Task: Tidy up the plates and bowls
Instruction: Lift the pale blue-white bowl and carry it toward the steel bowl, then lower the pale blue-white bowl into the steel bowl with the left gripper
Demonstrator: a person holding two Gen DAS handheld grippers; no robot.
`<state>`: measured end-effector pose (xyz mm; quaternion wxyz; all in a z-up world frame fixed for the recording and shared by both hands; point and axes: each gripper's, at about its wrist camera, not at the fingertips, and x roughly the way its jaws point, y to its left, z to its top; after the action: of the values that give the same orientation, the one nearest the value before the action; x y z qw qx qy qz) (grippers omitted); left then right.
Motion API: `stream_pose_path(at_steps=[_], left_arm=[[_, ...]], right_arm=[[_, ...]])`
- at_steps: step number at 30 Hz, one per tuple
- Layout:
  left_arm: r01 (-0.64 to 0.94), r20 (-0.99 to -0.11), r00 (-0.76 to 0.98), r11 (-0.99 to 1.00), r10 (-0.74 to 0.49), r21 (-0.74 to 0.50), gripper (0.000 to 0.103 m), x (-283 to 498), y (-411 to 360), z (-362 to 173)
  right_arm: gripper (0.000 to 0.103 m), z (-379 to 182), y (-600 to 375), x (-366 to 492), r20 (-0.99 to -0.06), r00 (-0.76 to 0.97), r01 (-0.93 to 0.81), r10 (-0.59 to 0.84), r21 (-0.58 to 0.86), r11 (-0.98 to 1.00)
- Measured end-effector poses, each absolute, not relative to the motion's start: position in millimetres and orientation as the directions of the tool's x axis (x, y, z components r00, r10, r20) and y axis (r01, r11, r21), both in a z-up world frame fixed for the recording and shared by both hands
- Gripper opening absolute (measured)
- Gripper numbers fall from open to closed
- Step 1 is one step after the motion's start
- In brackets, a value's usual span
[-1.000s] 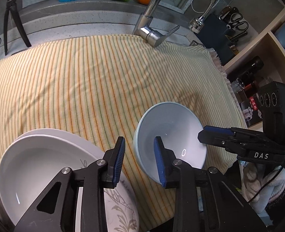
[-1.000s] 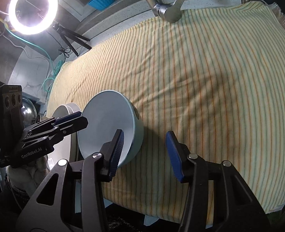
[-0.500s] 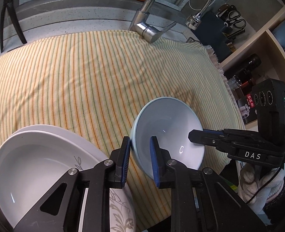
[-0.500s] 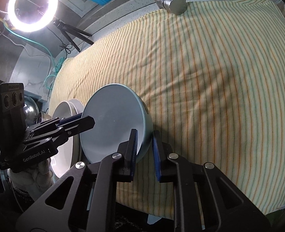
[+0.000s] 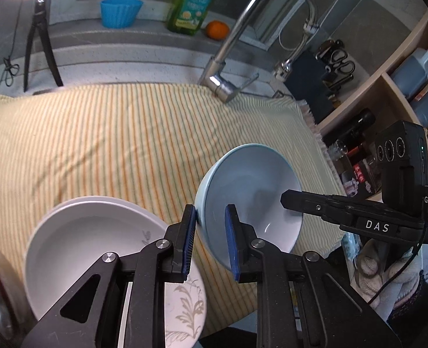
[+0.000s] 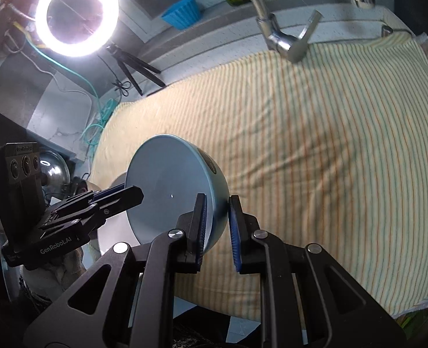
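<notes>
A pale blue bowl (image 5: 251, 191) is held tilted above the striped cloth, between both grippers. My left gripper (image 5: 209, 240) is shut on its left rim. My right gripper (image 6: 216, 226) is shut on the opposite rim; it shows in the left wrist view (image 5: 289, 198) with a finger inside the bowl. The bowl also shows in the right wrist view (image 6: 170, 191), and so does the left gripper (image 6: 127, 194). A white bowl (image 5: 89, 240) sits on a white plate with a leaf pattern (image 5: 185, 304) at the lower left.
A yellow striped cloth (image 5: 112, 136) covers the counter. A steel faucet (image 5: 228, 66) stands at the back, with a blue cup (image 5: 120, 11), a green soap bottle (image 5: 193, 0) and an orange (image 5: 217, 29) on the ledge. A ring light (image 6: 77, 17) stands left. Shelves (image 5: 402, 87) are at right.
Both grippers closed on the blue bowl's opposite rims, then lifted and tilted it off the cloth, raising it a little toward the white bowl's side.
</notes>
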<state>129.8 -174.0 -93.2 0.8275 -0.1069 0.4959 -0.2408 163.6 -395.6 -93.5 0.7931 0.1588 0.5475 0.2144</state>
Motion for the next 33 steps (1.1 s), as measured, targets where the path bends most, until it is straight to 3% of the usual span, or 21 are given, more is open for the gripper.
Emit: stream_pose_path(at_steps=[15,33], left_arm=[[0.161,-0.741,0.523,0.903,-0.420,-0.398,0.018,91,-62,-62],[-0.061,-0.779,0.544,0.911,-0.312,-0.407,0.018,55,59,-73]], right_arm=[[0.015,-60,-276,158,-0.760,0.254,-0.332,0.598,0.512,0.792],[0.016,-71,-121,154,-0.756,0.074,-0.464,0.651,0.551,0.693]])
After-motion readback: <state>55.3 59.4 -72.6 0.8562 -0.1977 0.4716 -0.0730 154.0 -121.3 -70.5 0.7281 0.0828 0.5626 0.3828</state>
